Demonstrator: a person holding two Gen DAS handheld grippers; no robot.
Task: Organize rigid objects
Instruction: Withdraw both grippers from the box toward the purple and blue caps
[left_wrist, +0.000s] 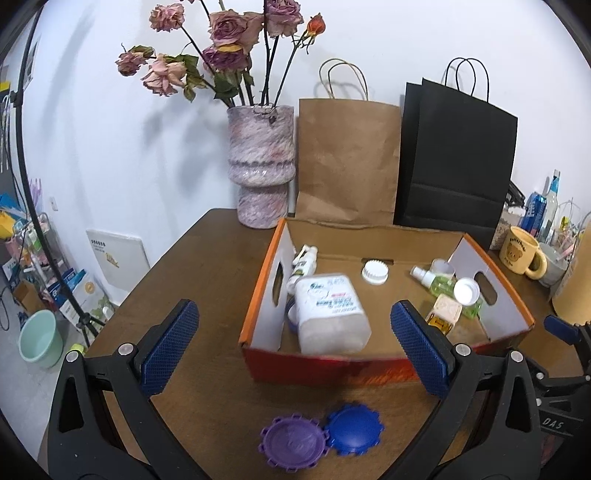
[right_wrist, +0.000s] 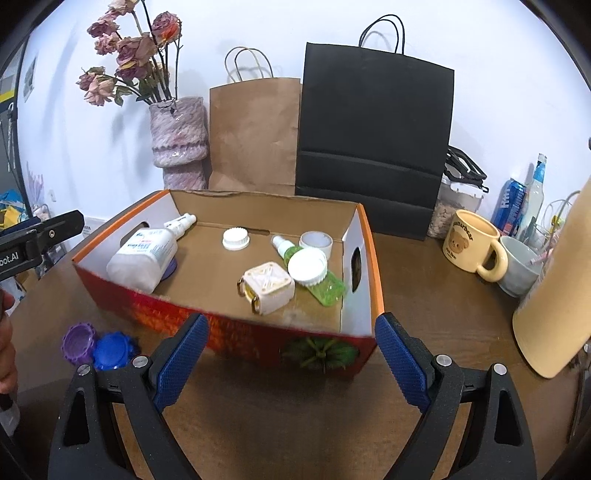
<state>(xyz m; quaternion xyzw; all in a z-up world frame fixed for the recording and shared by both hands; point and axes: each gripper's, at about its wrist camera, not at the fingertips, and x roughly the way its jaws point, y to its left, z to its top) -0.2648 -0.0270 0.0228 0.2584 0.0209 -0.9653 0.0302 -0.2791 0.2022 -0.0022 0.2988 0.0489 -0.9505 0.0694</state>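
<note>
A purple lid and a blue lid are lying touching on the table, just before the box. The left gripper is hovering over them, jaws gaping wide with nothing between. In the box a big white bottle is lying at the left, a white cap near the back, a green spray bottle and a cream case at the right. The right gripper is hanging before the box's front wall, jaws spread and empty
</note>
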